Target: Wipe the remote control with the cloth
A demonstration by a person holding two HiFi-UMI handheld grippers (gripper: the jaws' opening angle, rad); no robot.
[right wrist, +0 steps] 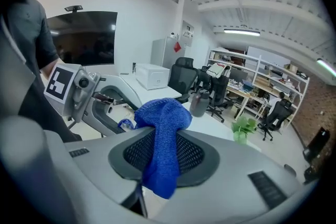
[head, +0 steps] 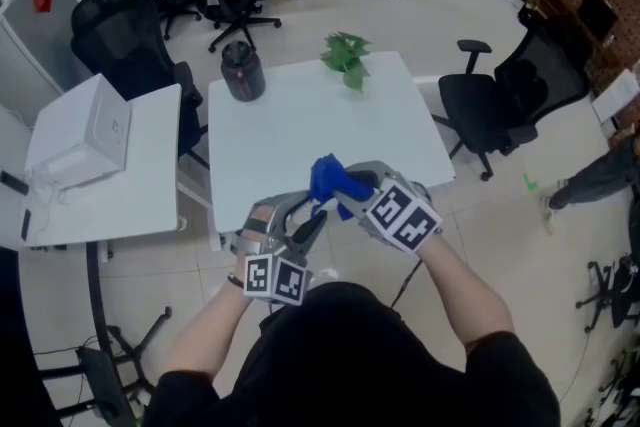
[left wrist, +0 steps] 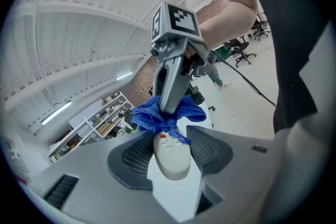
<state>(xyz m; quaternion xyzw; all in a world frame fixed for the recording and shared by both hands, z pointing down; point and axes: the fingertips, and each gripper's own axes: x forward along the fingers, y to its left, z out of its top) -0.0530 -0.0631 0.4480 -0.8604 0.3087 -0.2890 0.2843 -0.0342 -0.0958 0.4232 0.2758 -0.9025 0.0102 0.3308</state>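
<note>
A white remote control [left wrist: 171, 159] with a red button lies between the pads of my left gripper [left wrist: 170, 145], which is shut on it. A blue cloth [right wrist: 161, 136] hangs bunched between the pads of my right gripper [right wrist: 165, 148], which is shut on it. In the left gripper view the blue cloth [left wrist: 160, 114] rests on the far end of the remote, under the right gripper's jaws. In the head view both grippers meet over the table's near edge: the left gripper [head: 314, 221] below, the right gripper [head: 347, 189] with the cloth [head: 328, 177] above. The remote is hard to make out there.
The white table [head: 300, 120] carries a black bottle [head: 242, 71] at its far left and a small green plant [head: 346, 54] at its far edge. A second white table with a white box [head: 85, 130] stands to the left. Office chairs [head: 495, 100] surround the tables.
</note>
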